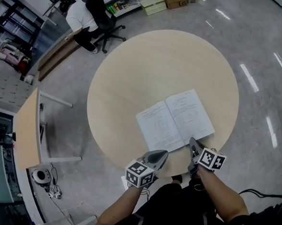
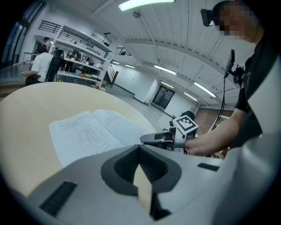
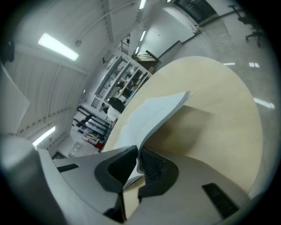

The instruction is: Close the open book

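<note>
Open book on round table, right tongs at its edge.

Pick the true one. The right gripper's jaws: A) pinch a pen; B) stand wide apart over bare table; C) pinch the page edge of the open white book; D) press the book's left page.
C: the right gripper view shows the right gripper closed on the page edge of the open white paper book, raised off the round pale wooden table.

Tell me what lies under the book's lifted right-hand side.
Bare table in shadow shows beneath the lifted pages, whose edge the right claw pinches. The flat left half hides what's beneath.
</note>
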Available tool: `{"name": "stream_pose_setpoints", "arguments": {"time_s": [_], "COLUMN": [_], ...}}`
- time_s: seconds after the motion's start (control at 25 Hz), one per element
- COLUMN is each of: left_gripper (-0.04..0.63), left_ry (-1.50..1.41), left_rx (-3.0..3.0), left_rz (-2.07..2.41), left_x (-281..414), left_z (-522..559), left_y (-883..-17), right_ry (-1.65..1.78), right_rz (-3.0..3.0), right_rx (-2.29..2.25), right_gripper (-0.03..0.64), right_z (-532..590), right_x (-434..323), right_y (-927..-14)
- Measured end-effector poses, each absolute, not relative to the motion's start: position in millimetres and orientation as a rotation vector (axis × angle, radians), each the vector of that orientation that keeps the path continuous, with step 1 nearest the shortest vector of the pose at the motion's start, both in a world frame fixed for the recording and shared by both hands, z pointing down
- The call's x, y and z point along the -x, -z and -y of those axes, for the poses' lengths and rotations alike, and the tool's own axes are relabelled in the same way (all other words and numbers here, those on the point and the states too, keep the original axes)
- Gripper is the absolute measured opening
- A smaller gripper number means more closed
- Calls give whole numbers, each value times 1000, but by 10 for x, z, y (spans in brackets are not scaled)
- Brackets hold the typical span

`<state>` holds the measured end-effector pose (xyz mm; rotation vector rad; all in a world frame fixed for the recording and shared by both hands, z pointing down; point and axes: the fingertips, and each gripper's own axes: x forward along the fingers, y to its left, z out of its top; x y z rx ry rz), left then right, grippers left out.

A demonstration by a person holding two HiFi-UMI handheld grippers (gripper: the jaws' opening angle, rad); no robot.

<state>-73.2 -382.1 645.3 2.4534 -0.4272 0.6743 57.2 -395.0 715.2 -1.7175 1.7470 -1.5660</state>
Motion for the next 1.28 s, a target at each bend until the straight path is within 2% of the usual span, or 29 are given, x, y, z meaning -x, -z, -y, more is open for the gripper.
{"name": "stream_pose_setpoints", "arguments": {"time_s": [0.32,0.68,1.28], "left_gripper": [-8,-8,-8], "left_ry": [-626,-584,-504], "left_rx": [-2448,-2411,-2358], "left_rz": [475,585,747], "left_x": [754,1011,1431], "left_z": [3778,3783,3801], "left_y": [-6413,-6418,-6359], "right_ry": [1260,1013,929], "right_rz": [-2389,-2735,-3210], "right_rx": [1895,2000,1928], "right_gripper": [14,14,14], "right_z": [3969,3976,4021], "right_x": [-335,-182,293], "right_y": [-6953,-6956,-7320]}}
